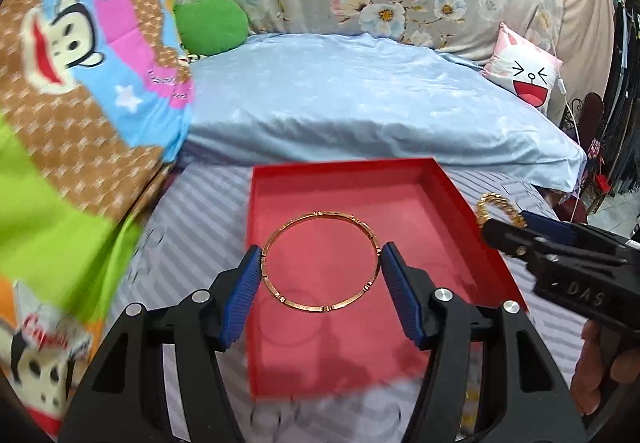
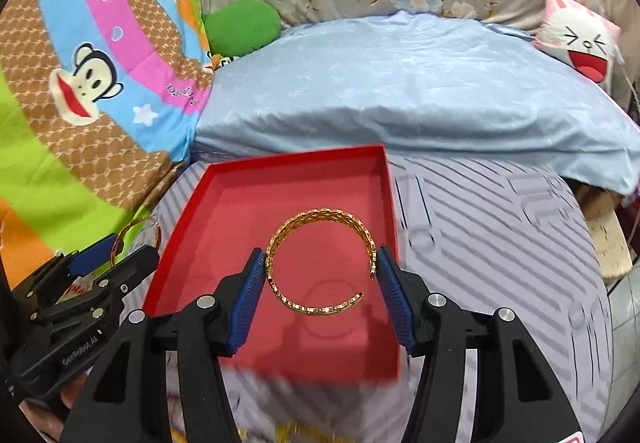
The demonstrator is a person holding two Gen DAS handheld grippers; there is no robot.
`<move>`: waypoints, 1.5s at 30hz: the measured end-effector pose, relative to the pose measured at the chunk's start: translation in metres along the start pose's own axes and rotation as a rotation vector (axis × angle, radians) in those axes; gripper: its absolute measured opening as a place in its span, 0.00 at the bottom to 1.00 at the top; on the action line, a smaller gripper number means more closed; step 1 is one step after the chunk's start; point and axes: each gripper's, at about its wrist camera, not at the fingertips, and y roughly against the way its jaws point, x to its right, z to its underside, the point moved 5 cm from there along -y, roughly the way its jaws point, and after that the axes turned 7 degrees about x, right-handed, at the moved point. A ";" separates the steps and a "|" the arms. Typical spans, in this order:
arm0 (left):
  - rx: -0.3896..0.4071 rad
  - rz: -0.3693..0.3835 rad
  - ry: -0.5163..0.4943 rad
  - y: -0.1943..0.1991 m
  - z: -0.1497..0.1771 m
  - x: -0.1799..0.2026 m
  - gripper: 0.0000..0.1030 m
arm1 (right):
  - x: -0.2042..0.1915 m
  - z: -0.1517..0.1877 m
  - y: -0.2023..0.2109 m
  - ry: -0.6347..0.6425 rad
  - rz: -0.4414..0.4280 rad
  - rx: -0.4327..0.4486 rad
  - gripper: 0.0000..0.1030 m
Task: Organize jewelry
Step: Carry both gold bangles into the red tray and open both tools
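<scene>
A shallow red box (image 1: 460,211) lies open on the striped grey mat; it also shows in the right wrist view (image 2: 188,211). My left gripper (image 1: 320,263) is shut on a thin rose-gold bangle (image 1: 316,308) and holds it over the box. My right gripper (image 2: 322,263) is shut on a wide woven gold cuff bracelet (image 2: 320,217) and holds it over the box. The right gripper (image 1: 504,231) with its cuff (image 1: 494,203) shows at the box's right edge in the left wrist view. The left gripper (image 2: 116,263) with its bangle (image 2: 136,227) shows at the box's left in the right wrist view.
A light blue pillow (image 1: 360,103) lies behind the box. A cartoon monkey blanket (image 1: 72,91) is piled at the left. A green cushion (image 1: 212,23) and a rabbit cushion (image 1: 528,71) sit at the back. More gold jewelry (image 2: 296,433) lies blurred near the mat's front edge.
</scene>
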 end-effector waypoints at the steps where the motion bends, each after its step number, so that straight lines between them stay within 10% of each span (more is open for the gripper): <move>1: -0.007 0.005 0.000 -0.015 -0.006 0.000 0.57 | 0.000 -0.007 -0.012 -0.001 -0.003 -0.012 0.53; 19: -0.227 -0.006 -0.013 -0.137 -0.011 -0.007 0.57 | 0.010 -0.019 -0.126 0.024 0.030 -0.219 0.53; 45: -0.137 -0.064 0.003 -0.092 -0.027 -0.016 0.72 | 0.002 -0.028 -0.066 0.073 0.045 -0.102 0.54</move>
